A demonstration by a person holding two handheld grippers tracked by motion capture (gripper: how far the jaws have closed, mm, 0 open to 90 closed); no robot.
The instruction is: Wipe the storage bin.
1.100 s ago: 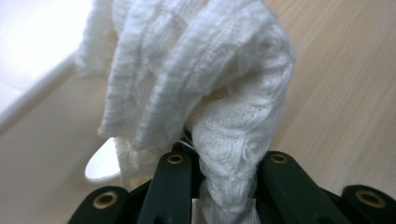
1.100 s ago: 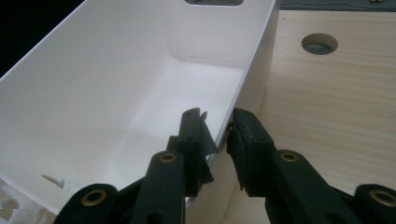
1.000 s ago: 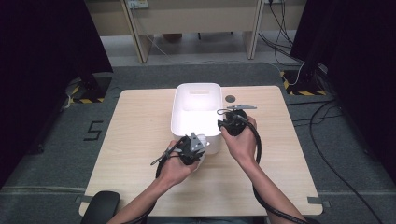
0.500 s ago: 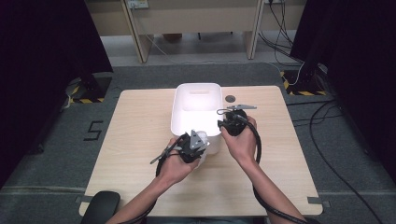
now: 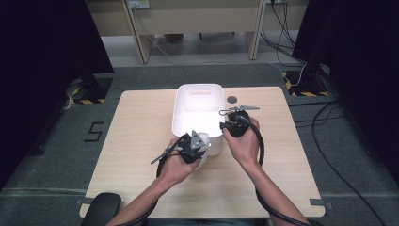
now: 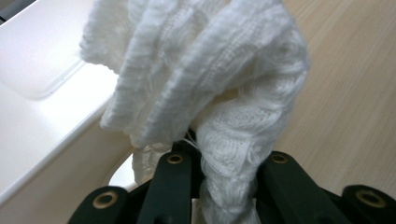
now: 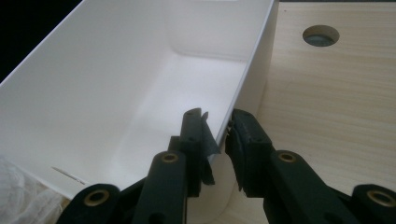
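Pale wooden table (image 5: pixel 141 141), dark room: a cloth is going into a box.

Left gripper (image 5: pixel 193 147) is clamped on the white knitted cloth (image 6: pixel 210 84), holding it just by the near end of the white plastic box (image 5: pixel 200 110). Right gripper (image 7: pixel 217 135) has one jaw on each side of the box's right wall; its jaws have just been closing a little on it, so the box seems steadied for the cloth to drop in.

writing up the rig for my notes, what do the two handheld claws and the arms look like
Both the left claw and the right claw are black, each with two blocky black jaws pinned by brass-coloured rivets. A grey three-cornered plate tops each one, and a black cable trails back along each forearm. The forearms are bare, with no sleeves.
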